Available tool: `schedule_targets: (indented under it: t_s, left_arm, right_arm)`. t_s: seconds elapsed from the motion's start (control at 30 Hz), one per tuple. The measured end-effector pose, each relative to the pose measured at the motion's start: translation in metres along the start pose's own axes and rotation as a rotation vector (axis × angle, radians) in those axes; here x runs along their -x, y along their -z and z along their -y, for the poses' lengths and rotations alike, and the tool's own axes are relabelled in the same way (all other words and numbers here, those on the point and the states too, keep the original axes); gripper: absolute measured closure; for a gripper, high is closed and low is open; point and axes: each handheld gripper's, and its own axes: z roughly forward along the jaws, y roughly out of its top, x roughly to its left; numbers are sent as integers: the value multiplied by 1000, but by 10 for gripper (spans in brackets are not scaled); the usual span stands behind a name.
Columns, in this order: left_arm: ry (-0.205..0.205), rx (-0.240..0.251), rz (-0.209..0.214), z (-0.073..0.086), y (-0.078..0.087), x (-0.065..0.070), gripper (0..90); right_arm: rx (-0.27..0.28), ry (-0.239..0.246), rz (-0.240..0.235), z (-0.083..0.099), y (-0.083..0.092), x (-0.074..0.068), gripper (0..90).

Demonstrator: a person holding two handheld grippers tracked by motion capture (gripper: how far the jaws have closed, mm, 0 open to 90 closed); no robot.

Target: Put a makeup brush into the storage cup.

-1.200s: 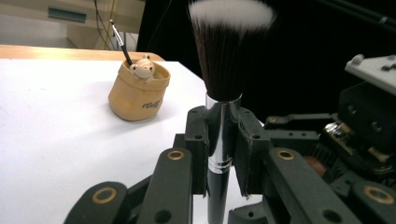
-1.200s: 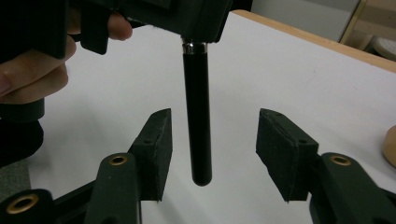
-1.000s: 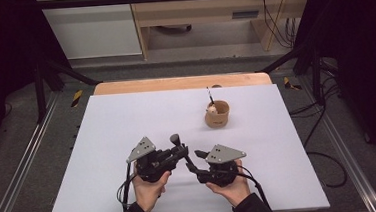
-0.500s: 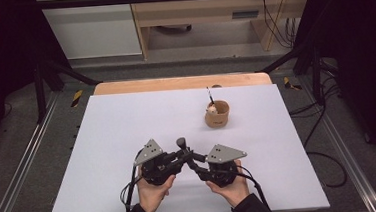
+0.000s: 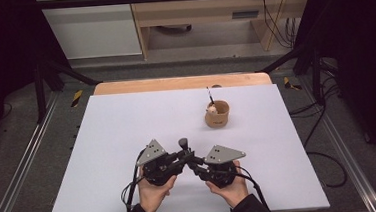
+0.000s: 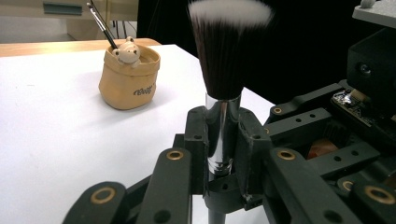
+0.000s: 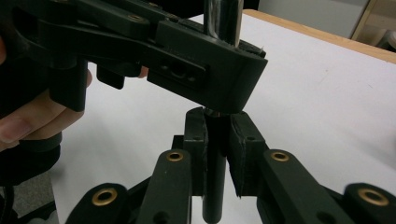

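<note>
A makeup brush (image 5: 183, 143) stands upright near the table's front, with dark bristles (image 6: 224, 51) tipped white. My left gripper (image 5: 182, 158) is shut on its silver ferrule (image 6: 223, 116). My right gripper (image 5: 193, 162) is shut on the black handle (image 7: 215, 186) just below, with the left gripper (image 7: 187, 60) crossing right above its jaws. In the left gripper view the right gripper's body (image 6: 336, 135) sits close at the right.
A tan cup (image 5: 217, 114) stands beyond the grippers to the right, also seen as the cup (image 6: 128, 79), holding a thin brush (image 6: 102, 23) and a small bear figure (image 6: 127, 50). White table (image 5: 107, 126) with a wooden strip (image 5: 174, 83) at the far edge.
My left gripper has moved right with the upright brush, closing the gap to the right gripper. Both sets of jaws now meet on the brush.
</note>
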Motion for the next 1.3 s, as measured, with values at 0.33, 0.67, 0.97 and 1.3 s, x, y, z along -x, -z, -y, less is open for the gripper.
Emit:
schedule_targets:
  t_s: [0.33, 0.67, 0.97, 1.3]
  left_arm:
    - [-26, 11, -3, -5, 6, -3, 572]
    - [-61, -1, -23, -9, 20, -12, 359]
    - [-103, -10, -77, -9, 39, -23, 248]
    - [-115, -19, -158, -7, 62, -38, 127]
  right_arm:
    - [2, -19, 14, 1, 2, 6, 793]
    - [8, -51, 53, 4, 10, 17, 793]
    - [17, -60, 75, 5, 16, 24, 793]
    - [44, -74, 98, 3, 27, 31, 792]
